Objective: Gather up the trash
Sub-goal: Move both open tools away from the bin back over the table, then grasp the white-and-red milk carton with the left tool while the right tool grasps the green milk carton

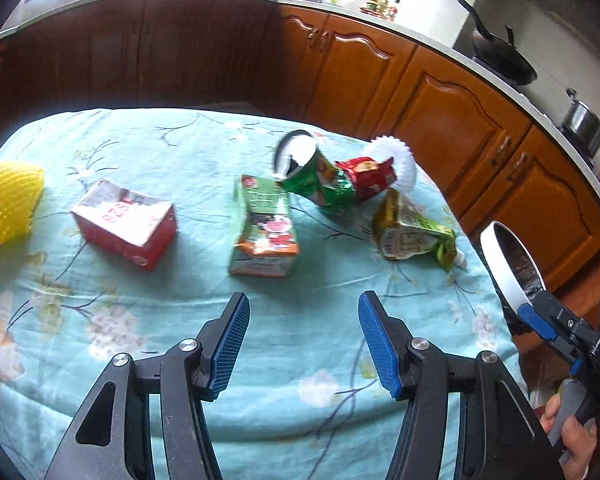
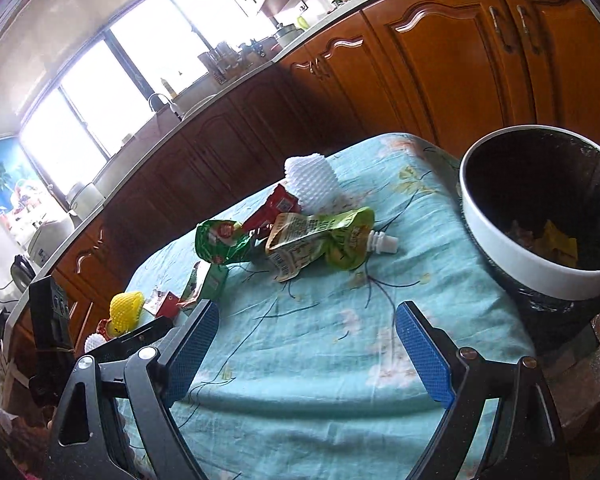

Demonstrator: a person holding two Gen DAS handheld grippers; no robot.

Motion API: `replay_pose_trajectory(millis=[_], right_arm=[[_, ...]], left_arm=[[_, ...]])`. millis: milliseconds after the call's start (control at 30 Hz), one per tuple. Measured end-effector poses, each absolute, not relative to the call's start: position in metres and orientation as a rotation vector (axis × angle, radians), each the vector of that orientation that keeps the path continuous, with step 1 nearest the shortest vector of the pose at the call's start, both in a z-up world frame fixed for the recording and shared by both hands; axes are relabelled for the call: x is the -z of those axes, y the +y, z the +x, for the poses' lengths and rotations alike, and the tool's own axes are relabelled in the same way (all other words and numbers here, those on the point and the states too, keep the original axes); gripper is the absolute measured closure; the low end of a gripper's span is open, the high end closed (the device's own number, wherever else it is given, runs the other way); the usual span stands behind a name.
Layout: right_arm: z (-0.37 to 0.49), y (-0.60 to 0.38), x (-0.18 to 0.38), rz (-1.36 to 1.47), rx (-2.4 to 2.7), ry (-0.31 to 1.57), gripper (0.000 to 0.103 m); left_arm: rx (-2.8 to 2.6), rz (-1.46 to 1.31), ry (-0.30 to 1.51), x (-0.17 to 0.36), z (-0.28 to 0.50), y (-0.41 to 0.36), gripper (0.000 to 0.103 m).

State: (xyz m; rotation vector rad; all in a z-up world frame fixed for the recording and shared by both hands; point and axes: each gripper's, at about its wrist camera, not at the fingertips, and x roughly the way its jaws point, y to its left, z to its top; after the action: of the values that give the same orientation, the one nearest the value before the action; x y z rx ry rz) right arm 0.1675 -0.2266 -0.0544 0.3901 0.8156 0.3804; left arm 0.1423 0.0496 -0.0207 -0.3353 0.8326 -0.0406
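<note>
Several pieces of trash lie on the blue tablecloth (image 1: 172, 312): a red box (image 1: 126, 224), a green carton (image 1: 265, 227), a spouted pouch (image 2: 320, 240) near the bin (image 2: 512, 240). Both grippers, left (image 1: 303, 344) and right (image 2: 306, 354), hover above, jaws apart, empty.

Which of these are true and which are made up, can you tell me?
1. Both grippers are empty. True: the left gripper and the right gripper hold nothing.
2. The bin is empty. False: some trash already lies inside.
3. The yellow net lies on the tablecloth. True.
4. The red box sits inside the bin. False: it lies on the tablecloth.
5. The pouch with the white spout is held by a gripper. False: it lies on the tablecloth.
</note>
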Motion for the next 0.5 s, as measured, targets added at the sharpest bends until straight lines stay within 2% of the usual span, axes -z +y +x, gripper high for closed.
replay_pose_trajectory(millis=[267, 500], right_arm=[[0.178, -0.183, 0.061, 0.341, -0.455, 0.855, 0.012], [0.188, -0.147, 0.063, 0.317, -0.509, 0.876, 0.012]], left_arm=[[-0.124, -0.486, 0.834, 0.025, 0.136, 0.121, 0.038], [-0.151, -0.587, 0.835, 0.027, 0.168, 0.162, 0.030]])
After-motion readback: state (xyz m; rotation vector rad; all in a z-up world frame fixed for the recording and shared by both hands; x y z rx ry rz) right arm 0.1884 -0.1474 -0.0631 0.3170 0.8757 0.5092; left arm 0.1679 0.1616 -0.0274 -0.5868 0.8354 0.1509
